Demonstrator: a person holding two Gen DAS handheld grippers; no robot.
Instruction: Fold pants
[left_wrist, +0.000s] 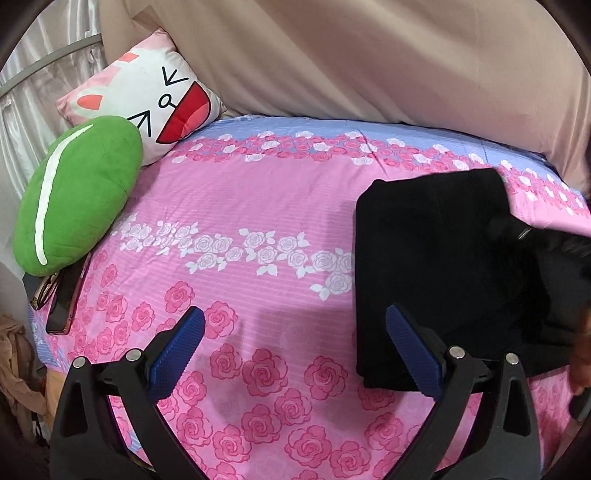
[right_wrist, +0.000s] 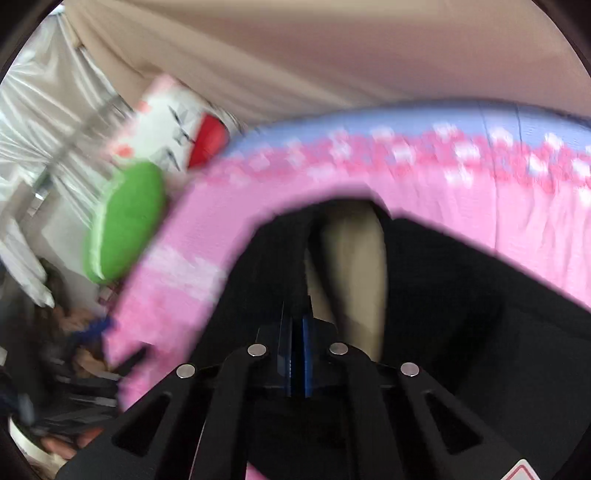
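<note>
Pillows (left_wrist: 77, 195) flank pants (left_wrist: 436, 258); left jaws spread, right jaws clamp pants.

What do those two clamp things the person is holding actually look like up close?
Both are matte black plastic tools. The left gripper has two curved, forked fingers with cut-out slots, round silver pivot bolts, and ribbed blue pads. The right gripper matches it, with a red-and-white sticker at its lower corner. No cables or sleeves show.
</note>
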